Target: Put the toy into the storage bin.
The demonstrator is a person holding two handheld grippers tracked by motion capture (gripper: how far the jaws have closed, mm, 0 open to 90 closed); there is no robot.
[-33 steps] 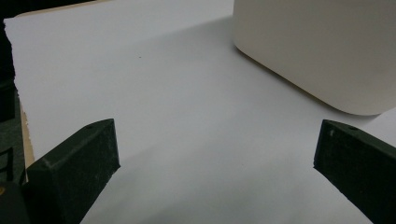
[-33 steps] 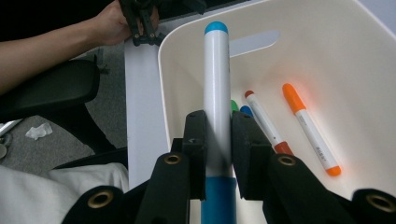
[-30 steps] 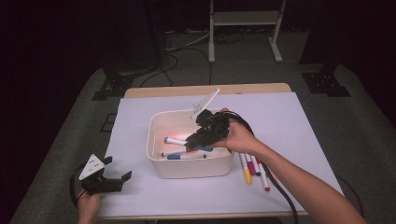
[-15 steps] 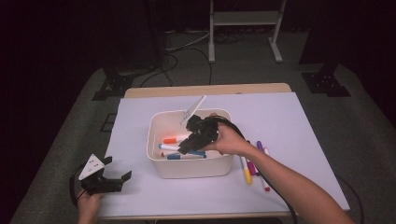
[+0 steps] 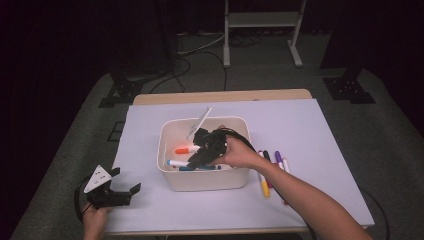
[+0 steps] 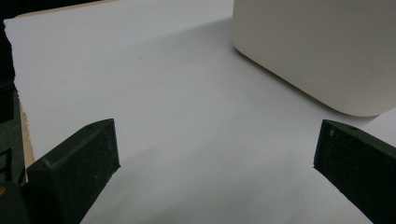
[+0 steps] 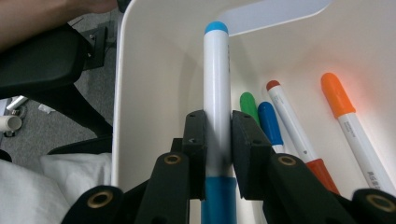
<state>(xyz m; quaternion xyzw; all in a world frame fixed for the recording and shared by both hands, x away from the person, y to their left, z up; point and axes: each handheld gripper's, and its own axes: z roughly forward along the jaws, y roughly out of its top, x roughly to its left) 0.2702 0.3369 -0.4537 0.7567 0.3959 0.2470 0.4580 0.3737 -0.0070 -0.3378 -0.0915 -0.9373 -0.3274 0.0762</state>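
Clamping the right gripper (image 7: 218, 140) tight on a white marker with a light-blue cap (image 7: 217, 88); angling that marker down inside the white bin (image 5: 170, 172), cap end toward the bin wall; hovering over a green-capped marker (image 7: 249, 105), a blue-capped marker (image 7: 269, 122), a red-tipped marker (image 7: 292, 128) and an orange-capped marker (image 7: 348, 121) lying on the bin floor; leaving more markers (image 5: 272, 172) on the desk (image 5: 325, 145) just beside the bin; resting the left gripper (image 5: 122, 184) near the desk's front left corner, jaws spread wide over bare white desk, gripping nothing, well apart from the bin.
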